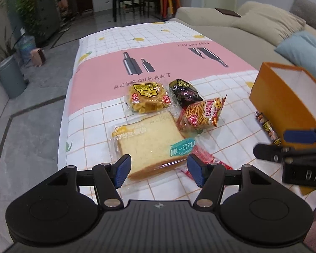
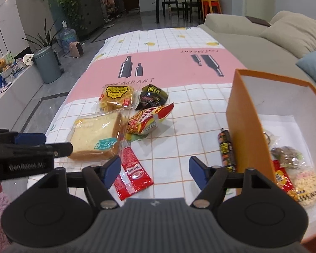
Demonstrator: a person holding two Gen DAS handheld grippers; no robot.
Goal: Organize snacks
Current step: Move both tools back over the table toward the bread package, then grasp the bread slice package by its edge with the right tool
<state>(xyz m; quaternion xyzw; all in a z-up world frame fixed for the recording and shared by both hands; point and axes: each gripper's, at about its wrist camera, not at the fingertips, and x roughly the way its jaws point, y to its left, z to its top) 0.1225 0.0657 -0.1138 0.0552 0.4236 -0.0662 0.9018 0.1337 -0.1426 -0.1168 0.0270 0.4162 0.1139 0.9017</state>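
My left gripper is open, its blue pads on either side of the near edge of a wrapped bread slice. Behind the bread lie a yellow cracker pack, a black packet and a red-yellow stick-snack bag. A red sachet lies by the bread. My right gripper is open and empty above the tablecloth, left of the orange box. The box holds several snacks. A dark sausage stick lies against the box's outer wall.
The table carries a pink and white checked cloth. A beige sofa with cushions runs along the right. A grey bin and plants stand on the floor at left. A dining table and chairs stand far back.
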